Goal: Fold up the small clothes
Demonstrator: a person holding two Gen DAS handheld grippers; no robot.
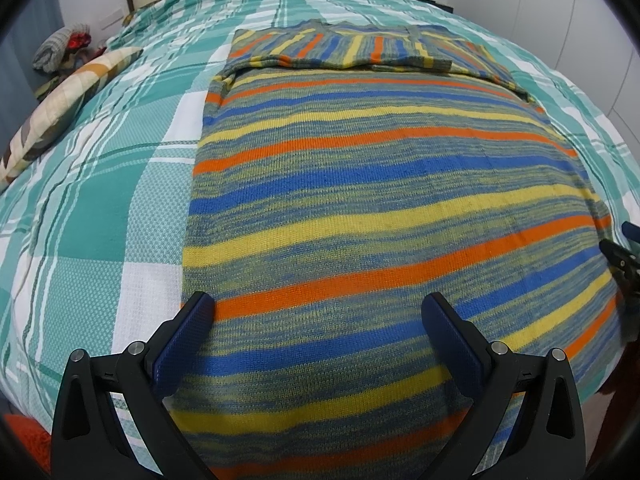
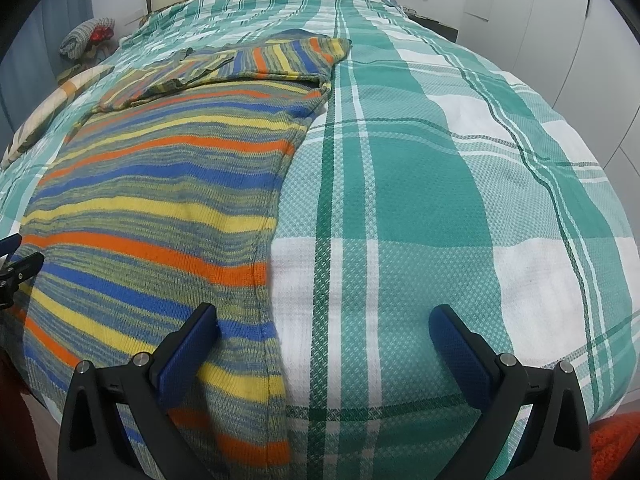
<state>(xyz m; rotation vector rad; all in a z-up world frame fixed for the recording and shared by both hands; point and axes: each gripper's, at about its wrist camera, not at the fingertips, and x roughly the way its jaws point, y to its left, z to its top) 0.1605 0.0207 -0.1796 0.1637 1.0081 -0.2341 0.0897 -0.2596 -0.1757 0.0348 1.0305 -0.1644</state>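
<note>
A knit sweater [image 1: 360, 184] with orange, blue and yellow stripes lies flat on the bed, its sleeves folded across the far end [image 1: 352, 46]. My left gripper [image 1: 318, 308] is open and empty over the sweater's near left part. My right gripper [image 2: 324, 318] is open and empty over the sweater's near right edge [image 2: 260, 280], its left finger over the knit, its right finger over the bedspread. The sweater also shows in the right wrist view [image 2: 160, 208]. The right gripper's tip shows at the right edge of the left wrist view [image 1: 620, 260].
The bed carries a green and white plaid bedspread [image 2: 440, 184]. A patterned pillow [image 1: 60, 104] and a bundle of clothes [image 1: 64, 48] lie at the far left. White cupboards [image 2: 560, 20] stand on the right. Orange fabric [image 2: 616, 444] shows below the bed edge.
</note>
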